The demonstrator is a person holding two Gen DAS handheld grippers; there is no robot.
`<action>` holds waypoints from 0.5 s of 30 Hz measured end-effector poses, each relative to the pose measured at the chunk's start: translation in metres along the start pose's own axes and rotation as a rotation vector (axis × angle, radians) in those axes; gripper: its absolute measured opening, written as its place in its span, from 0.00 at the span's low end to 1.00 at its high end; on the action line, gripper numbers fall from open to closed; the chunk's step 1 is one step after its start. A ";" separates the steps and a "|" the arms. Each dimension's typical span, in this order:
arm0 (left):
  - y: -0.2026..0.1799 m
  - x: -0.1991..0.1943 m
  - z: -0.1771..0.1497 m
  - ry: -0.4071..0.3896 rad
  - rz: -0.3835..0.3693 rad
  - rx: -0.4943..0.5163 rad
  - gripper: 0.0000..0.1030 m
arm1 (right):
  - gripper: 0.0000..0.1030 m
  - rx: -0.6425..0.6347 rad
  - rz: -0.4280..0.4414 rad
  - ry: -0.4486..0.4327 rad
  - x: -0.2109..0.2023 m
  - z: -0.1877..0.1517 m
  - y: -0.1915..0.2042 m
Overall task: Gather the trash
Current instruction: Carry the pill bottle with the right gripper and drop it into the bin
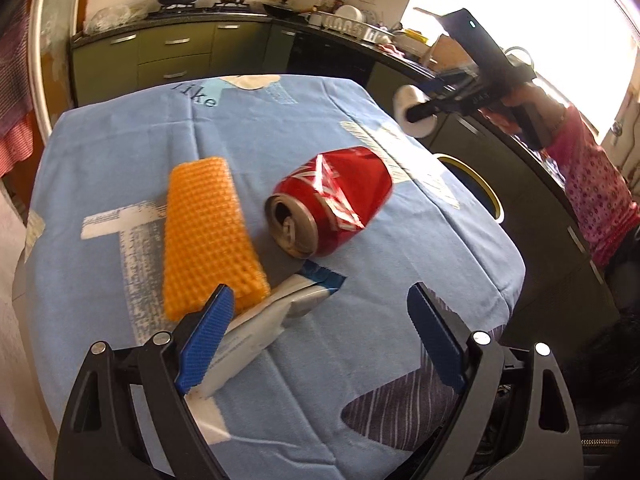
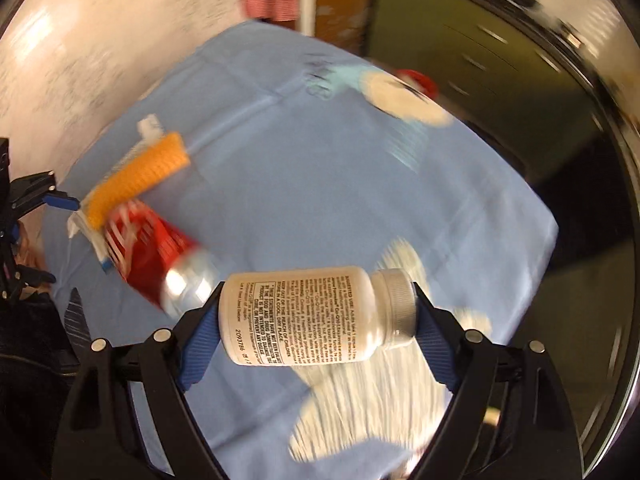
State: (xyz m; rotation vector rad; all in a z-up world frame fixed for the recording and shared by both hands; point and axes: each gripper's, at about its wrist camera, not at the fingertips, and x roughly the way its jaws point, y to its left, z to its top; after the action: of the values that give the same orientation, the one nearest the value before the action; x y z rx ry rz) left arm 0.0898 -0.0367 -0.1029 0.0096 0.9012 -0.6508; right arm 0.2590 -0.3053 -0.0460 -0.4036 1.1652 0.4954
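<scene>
A red can (image 1: 332,200) with white stripes, an orange waffle-textured sponge (image 1: 208,236) and a white bottle (image 2: 316,314) with black print sit against a light blue cloth (image 1: 120,152) patterned white and grey.

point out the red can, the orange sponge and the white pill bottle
red can (image 1: 340,196): left wrist view, on its dented red side
orange sponge (image 1: 208,232): left wrist view, middle of its bumpy top
white pill bottle (image 2: 304,316): right wrist view, on its printed label

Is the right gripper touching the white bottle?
Touching. The right wrist view shows the right gripper clamping the white bottle end to end: one blue pad presses its base, the other its cap, above the table.
</scene>
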 end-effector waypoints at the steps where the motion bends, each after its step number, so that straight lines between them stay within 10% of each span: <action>1: -0.004 0.003 0.002 0.005 -0.007 0.010 0.85 | 0.79 0.042 -0.017 0.006 0.000 -0.017 -0.011; 8: -0.035 0.021 0.015 0.031 -0.033 0.075 0.85 | 0.79 0.311 -0.130 0.104 0.001 -0.140 -0.094; 15: -0.060 0.032 0.023 0.061 -0.036 0.133 0.85 | 0.85 0.434 -0.227 0.177 0.009 -0.193 -0.145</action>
State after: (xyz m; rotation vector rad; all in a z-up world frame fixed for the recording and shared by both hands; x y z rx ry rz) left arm 0.0883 -0.1082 -0.0961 0.1328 0.9175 -0.7466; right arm 0.1956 -0.5283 -0.1146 -0.2005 1.3388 0.0028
